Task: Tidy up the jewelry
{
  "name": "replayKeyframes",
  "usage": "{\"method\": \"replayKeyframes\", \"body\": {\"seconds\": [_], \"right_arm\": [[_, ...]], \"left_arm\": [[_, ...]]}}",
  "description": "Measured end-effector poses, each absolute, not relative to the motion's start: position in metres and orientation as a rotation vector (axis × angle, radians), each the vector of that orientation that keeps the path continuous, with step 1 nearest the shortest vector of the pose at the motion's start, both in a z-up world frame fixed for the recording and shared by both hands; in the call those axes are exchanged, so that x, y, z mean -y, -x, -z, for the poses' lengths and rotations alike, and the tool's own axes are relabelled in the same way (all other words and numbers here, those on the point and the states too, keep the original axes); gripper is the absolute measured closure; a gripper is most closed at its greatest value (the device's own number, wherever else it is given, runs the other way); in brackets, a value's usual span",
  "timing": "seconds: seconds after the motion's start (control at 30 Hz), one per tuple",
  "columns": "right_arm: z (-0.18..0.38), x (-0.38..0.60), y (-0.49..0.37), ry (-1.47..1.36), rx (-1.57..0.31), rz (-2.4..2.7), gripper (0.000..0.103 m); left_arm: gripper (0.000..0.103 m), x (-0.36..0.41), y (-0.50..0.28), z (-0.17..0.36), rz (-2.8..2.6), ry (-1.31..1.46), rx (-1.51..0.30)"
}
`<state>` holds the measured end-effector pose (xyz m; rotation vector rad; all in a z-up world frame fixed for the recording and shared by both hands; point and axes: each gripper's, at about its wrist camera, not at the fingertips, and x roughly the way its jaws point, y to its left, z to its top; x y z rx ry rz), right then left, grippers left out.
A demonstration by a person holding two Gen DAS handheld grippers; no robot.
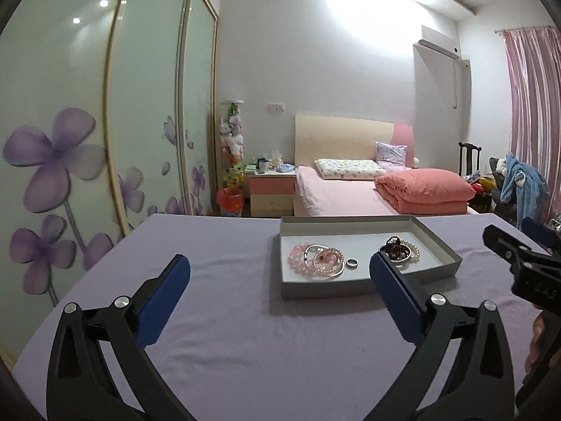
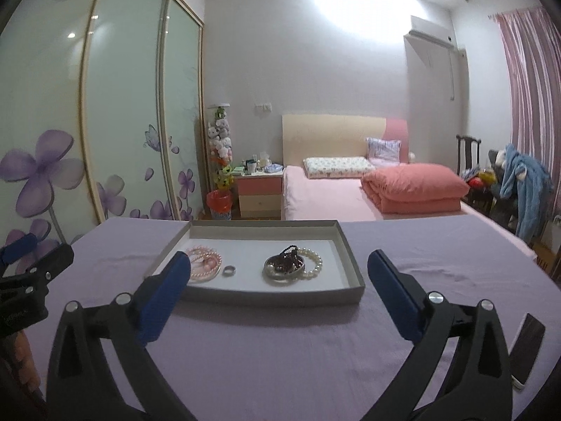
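Left claw (image 1: 280,280) spread wide, empty; right claw (image 2: 278,273) likewise (nothing between the pads); grey tray (image 2: 345,258) on lilac tabletop (image 2: 280,351) holds bracelets, ring (image 2: 229,271).

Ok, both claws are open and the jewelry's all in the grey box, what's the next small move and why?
Probably ease both claws back and rest. The shallow grey cardboard box already holds the pink bead bracelets, the small silver ring and the white pearl bracelet with the dark bead strand. The left claw and right claw hold nothing.
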<state>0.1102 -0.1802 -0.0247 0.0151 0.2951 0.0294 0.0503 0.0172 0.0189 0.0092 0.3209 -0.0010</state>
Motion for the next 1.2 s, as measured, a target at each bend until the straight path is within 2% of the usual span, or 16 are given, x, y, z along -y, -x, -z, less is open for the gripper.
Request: {"method": "replayKeyframes", "body": {"seconds": [0.5,1.2], "right_arm": [[0.049,0.184,-0.039,0.023,-0.269,-0.005,0.004],[0.047,0.195,-0.040,-0.027,-0.262,0.015,0.004]], "left_arm": [[0.002,-0.011,0.002,-0.002,-0.031,0.046,-0.318],[0.002,-0.006,0.014,0.002,-0.023,0.045,-0.290]]}}
